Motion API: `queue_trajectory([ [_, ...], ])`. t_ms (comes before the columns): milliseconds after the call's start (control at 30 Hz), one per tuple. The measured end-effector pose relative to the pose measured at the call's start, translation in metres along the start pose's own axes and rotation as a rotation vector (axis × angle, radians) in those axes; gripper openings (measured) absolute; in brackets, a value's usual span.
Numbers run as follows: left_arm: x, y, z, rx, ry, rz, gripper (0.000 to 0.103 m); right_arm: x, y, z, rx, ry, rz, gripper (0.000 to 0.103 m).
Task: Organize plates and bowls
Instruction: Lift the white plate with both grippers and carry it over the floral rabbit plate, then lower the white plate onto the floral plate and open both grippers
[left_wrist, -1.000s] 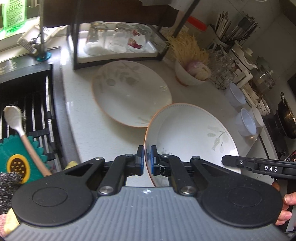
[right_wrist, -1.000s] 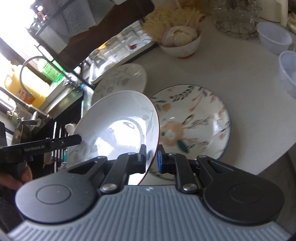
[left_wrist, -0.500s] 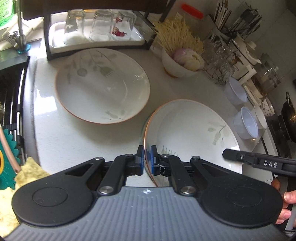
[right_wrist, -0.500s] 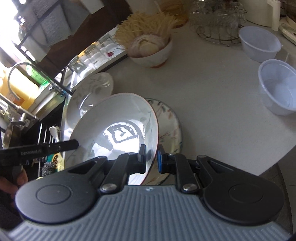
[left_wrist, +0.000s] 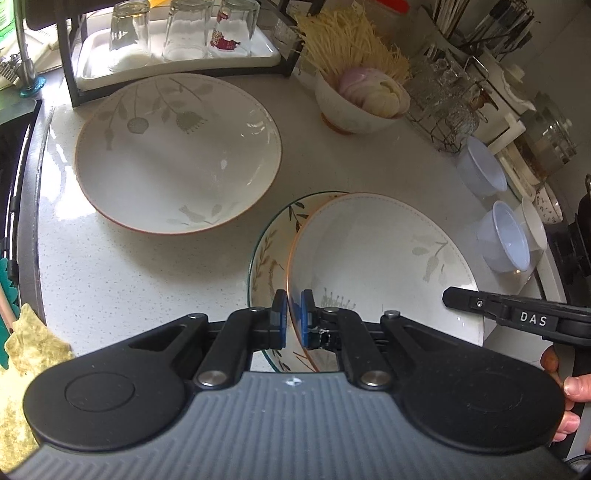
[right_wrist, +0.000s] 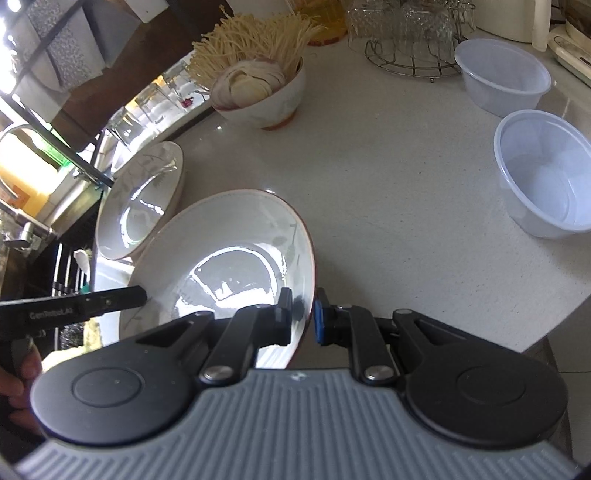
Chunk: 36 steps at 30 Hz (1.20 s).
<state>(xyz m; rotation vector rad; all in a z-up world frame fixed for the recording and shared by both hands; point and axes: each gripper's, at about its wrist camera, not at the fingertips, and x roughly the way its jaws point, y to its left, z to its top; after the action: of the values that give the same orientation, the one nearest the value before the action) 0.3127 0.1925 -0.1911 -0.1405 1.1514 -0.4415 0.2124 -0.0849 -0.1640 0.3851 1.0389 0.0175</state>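
Left wrist view: you look steeply down along the left gripper (left_wrist: 293, 314), close over the countertop (left_wrist: 129, 273).
Right wrist view: you look steeply down along the right gripper (right_wrist: 303, 317), equally close.
Shared: both views catch the held white plate (left_wrist: 384, 258), the noodle bowl (right_wrist: 266, 99) and two plastic tubs (right_wrist: 546, 173).

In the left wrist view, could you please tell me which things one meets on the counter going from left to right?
Yellow cloth → empty leaf-print plate → held white plate, clamped in the left hand-held gripper → two clear plastic bowls.
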Motion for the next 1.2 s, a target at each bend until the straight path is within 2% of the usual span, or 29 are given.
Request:
queue_trajectory([
  [300, 0.009, -0.003, 0.003, 0.015, 0.028, 0.040, 0.008, 0.007, -0.001, 0.003, -0.007, -0.005, 0.009, 0.015],
  [633, 0.009, -0.001, 0.004, -0.027, 0.034, 0.052, 0.009, 0.015, -0.007, 0.001, 0.019, 0.003, 0.038, 0.015],
  [800, 0.003, 0.004, 0.002, -0.091, 0.032, 0.033, 0.016, 0.016, -0.010, -0.002, 0.019, 0.007, 0.058, 0.015],
  [867, 0.001, 0.008, 0.000, -0.150, 0.043, 0.011, 0.025, 0.016, -0.011, -0.003, 0.013, 0.001, 0.067, 0.017],
  [933, -0.003, 0.011, -0.004, -0.183, 0.036, 0.013, 0.029, 0.015, -0.012, -0.003, 0.013, -0.006, 0.070, 0.017],
  [1067, -0.013, 0.004, -0.010, -0.173, 0.014, 0.039, 0.033, 0.013, -0.013, -0.005, 0.007, -0.018, 0.074, 0.017],
  [1200, -0.024, -0.008, -0.014, -0.148, -0.026, 0.073, 0.034, 0.001, -0.015, -0.006, -0.009, -0.054, 0.066, 0.017],
])
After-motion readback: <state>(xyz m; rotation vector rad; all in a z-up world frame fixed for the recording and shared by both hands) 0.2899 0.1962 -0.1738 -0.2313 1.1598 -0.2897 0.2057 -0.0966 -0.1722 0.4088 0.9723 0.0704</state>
